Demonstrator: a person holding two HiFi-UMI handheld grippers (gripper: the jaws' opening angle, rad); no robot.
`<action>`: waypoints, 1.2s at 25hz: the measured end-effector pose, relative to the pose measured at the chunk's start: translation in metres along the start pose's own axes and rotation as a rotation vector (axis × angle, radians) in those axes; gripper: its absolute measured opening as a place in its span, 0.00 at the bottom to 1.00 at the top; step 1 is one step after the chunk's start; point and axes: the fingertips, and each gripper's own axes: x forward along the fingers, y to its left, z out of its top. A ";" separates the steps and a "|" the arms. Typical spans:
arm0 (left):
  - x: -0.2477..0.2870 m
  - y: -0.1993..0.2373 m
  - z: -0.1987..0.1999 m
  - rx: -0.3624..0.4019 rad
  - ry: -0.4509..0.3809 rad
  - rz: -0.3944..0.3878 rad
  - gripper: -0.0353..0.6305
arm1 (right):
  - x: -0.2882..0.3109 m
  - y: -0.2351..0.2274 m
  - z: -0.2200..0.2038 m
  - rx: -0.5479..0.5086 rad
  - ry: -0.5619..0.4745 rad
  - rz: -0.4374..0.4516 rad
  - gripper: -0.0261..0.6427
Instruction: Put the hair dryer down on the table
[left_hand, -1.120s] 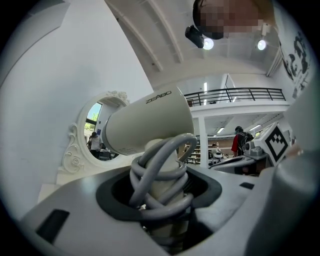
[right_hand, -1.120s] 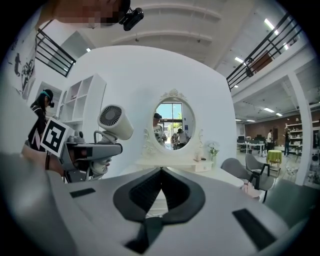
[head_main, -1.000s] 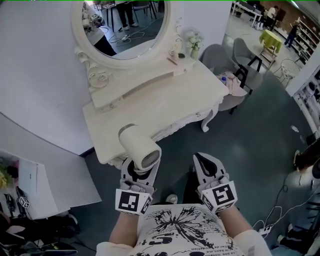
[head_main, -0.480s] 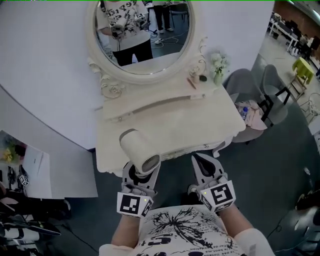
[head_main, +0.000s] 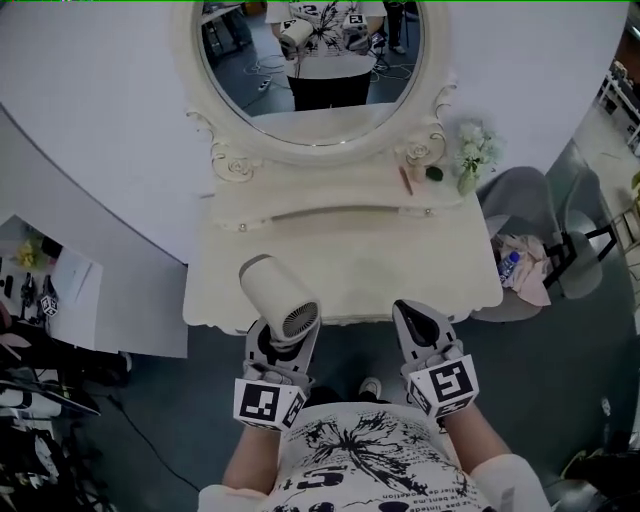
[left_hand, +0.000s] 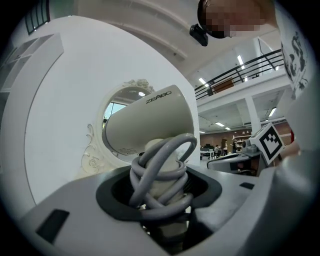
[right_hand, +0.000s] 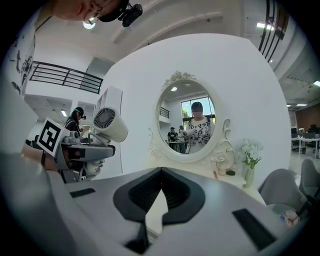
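Observation:
A cream hair dryer stands upright in my left gripper, just above the front edge of the white dressing table. In the left gripper view the hair dryer's barrel fills the middle. Its grey cord is wound round the handle, and the jaws of the left gripper are shut on that handle. My right gripper hovers at the table's front edge, to the right of the dryer. In its own view the right gripper is shut with nothing in it.
An oval mirror rises behind the tabletop. A vase of white flowers and small items sit on the raised back shelf. A grey chair with clothes stands at the right, and a cluttered desk at the left.
The table and mirror have swung to the middle of the head view and now face me squarely. Both grippers keep their pose, and the dryer stays in the left one.

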 end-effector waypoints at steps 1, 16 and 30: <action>0.003 0.001 -0.002 0.000 0.006 0.012 0.41 | 0.004 -0.004 -0.001 0.001 0.002 0.008 0.06; 0.095 0.046 -0.049 -0.023 0.111 0.034 0.41 | 0.089 -0.048 -0.016 0.025 0.073 0.035 0.06; 0.162 0.109 -0.144 -0.036 0.347 -0.002 0.41 | 0.178 -0.074 -0.065 0.040 0.190 0.038 0.06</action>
